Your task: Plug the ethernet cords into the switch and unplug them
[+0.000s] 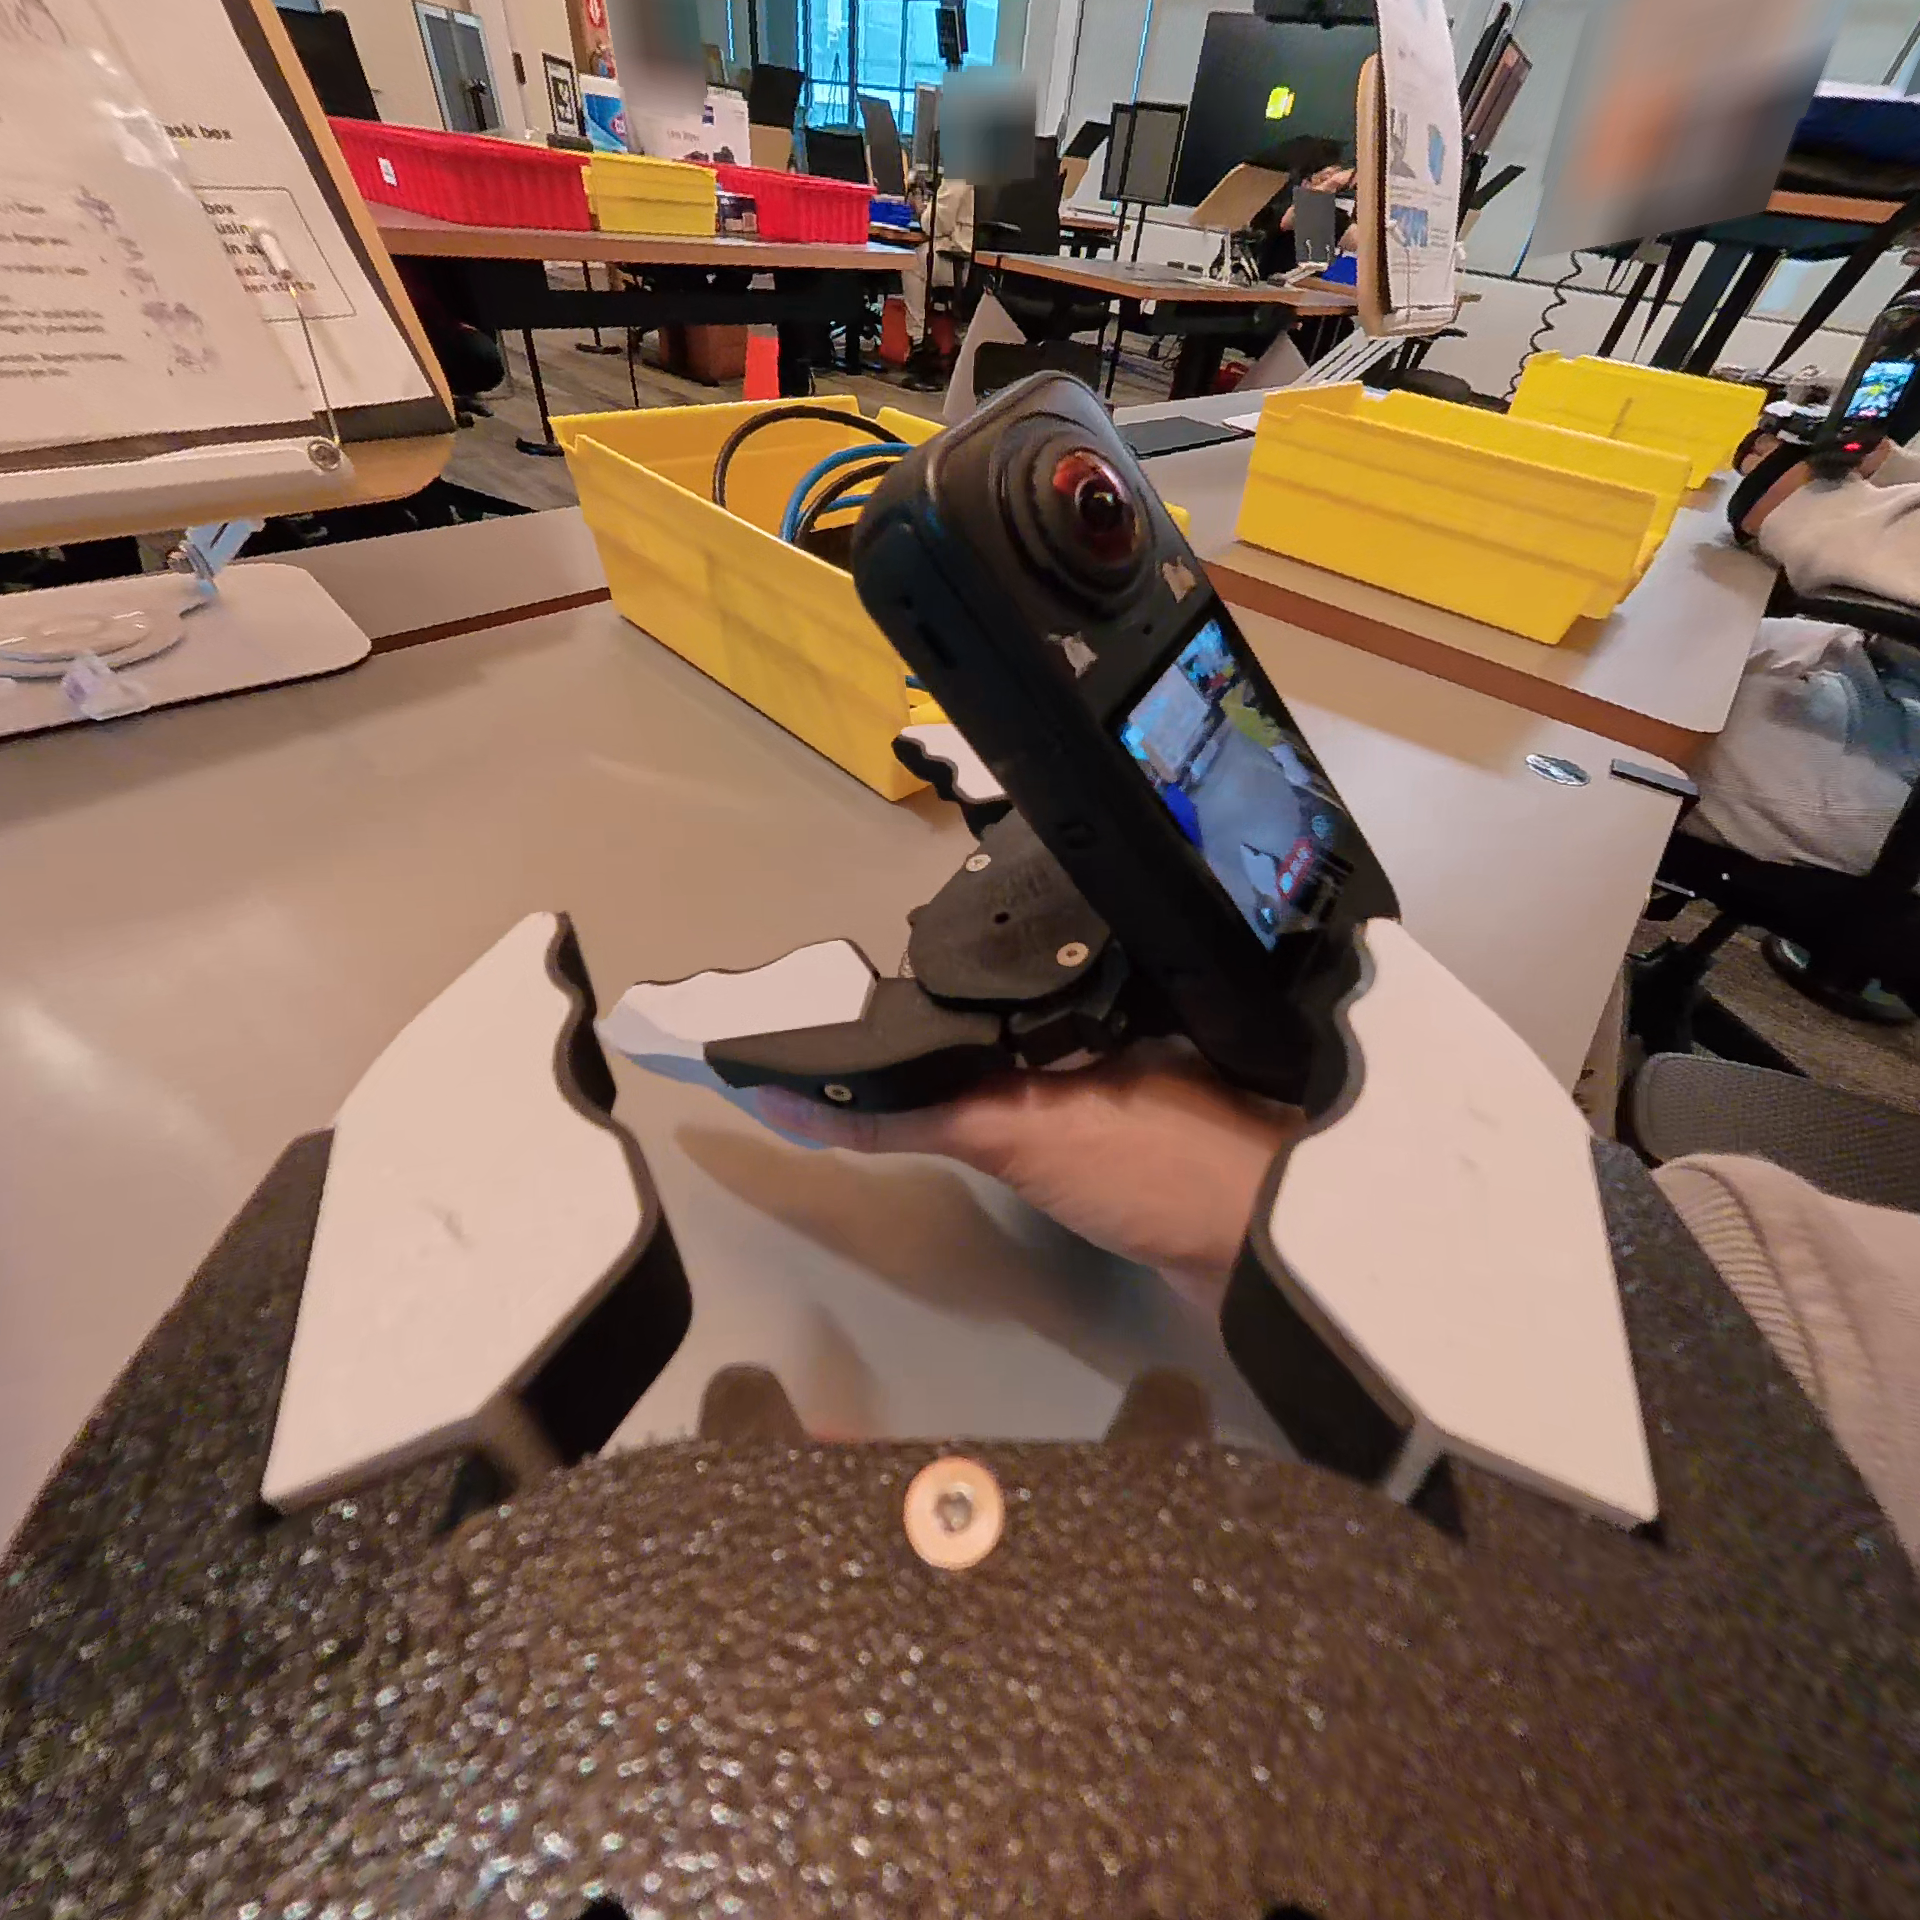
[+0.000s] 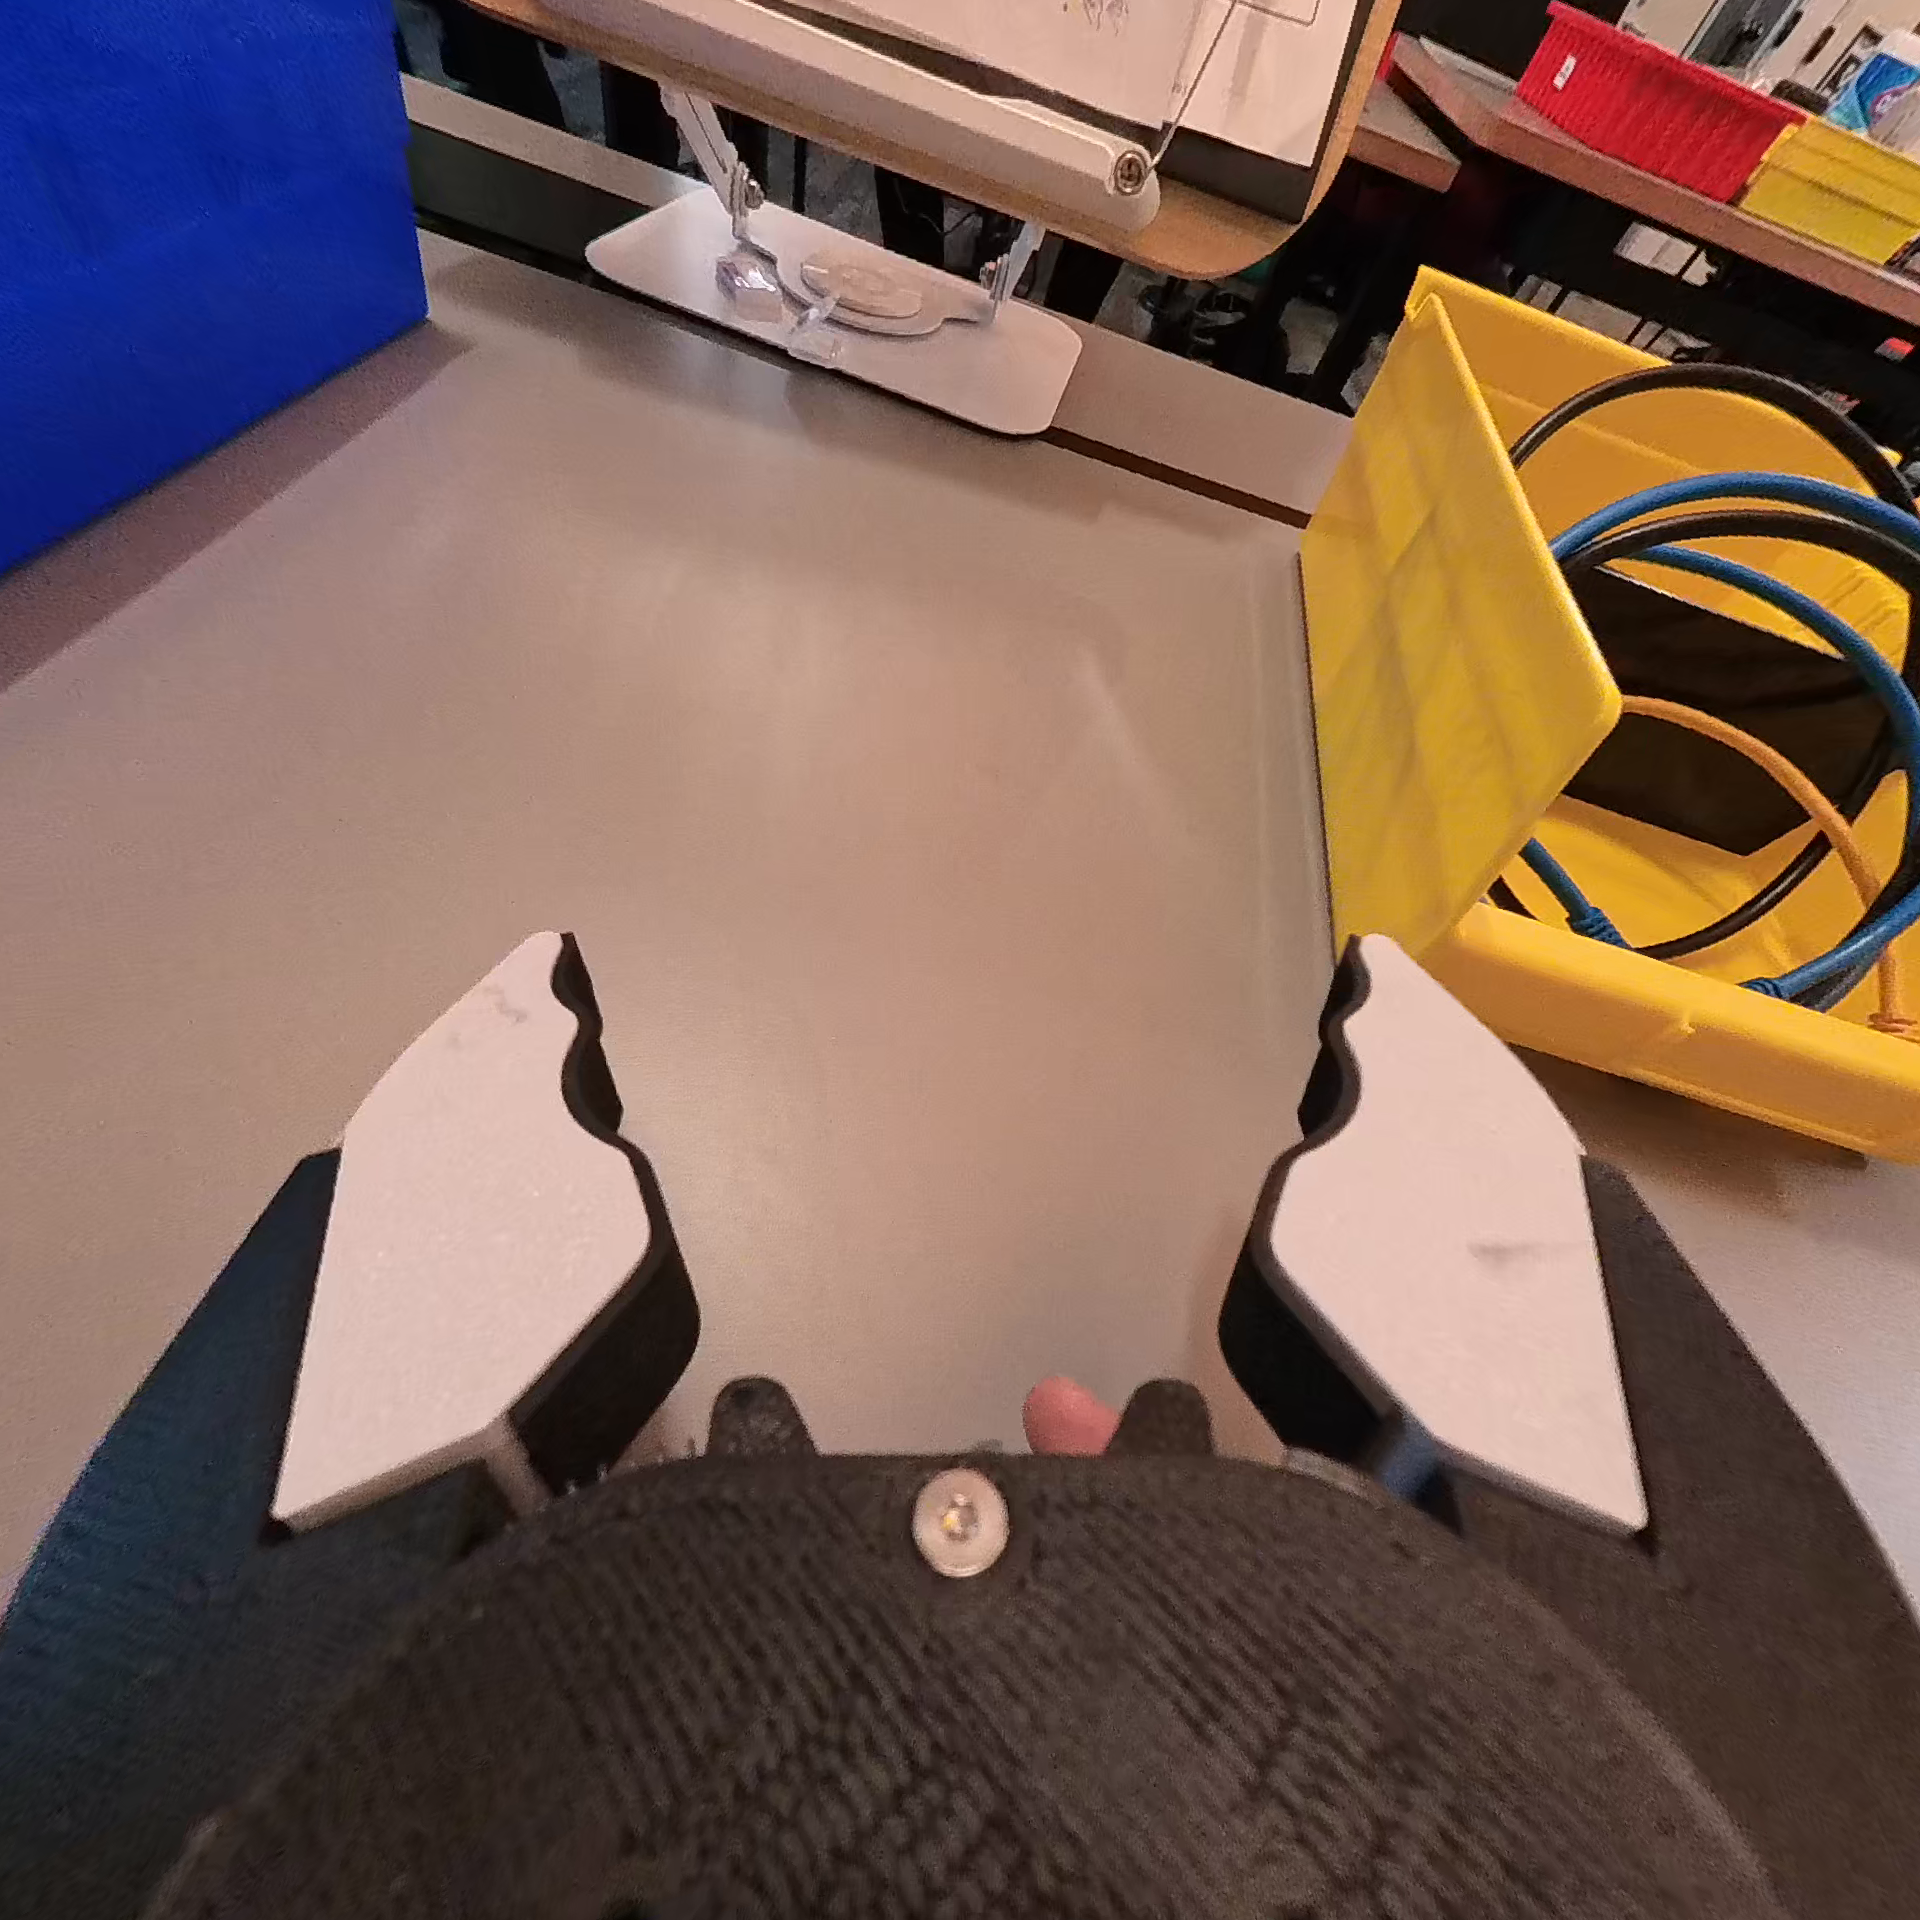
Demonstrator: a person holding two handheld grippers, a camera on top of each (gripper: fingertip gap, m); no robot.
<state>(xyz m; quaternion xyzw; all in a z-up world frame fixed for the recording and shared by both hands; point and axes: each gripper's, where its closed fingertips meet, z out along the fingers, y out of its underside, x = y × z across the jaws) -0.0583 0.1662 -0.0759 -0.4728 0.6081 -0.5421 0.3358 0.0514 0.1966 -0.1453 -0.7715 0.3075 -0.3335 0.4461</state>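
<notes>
A yellow bin (image 2: 1455, 665) stands on the grey table (image 2: 727, 727) to the right of my right gripper. It holds coiled blue (image 2: 1766, 499), black (image 2: 1704, 384) and orange (image 2: 1766, 769) ethernet cords and a black box, likely the switch (image 2: 1745, 727). My right gripper (image 2: 961, 945) is open and empty above the bare table. My left gripper (image 1: 966, 935) is open and empty. Ahead of it, the left wrist view shows the right gripper (image 1: 821, 873) in a hand, with the bin (image 1: 707, 582) and cords (image 1: 842, 478) behind.
A document stand (image 1: 156, 260) with a white base (image 2: 862, 301) stands at the table's far side. A blue box (image 2: 187, 239) is at the far left. More yellow bins (image 1: 1455, 520) sit on the neighbouring table, where another person's arm (image 1: 1829, 520) rests.
</notes>
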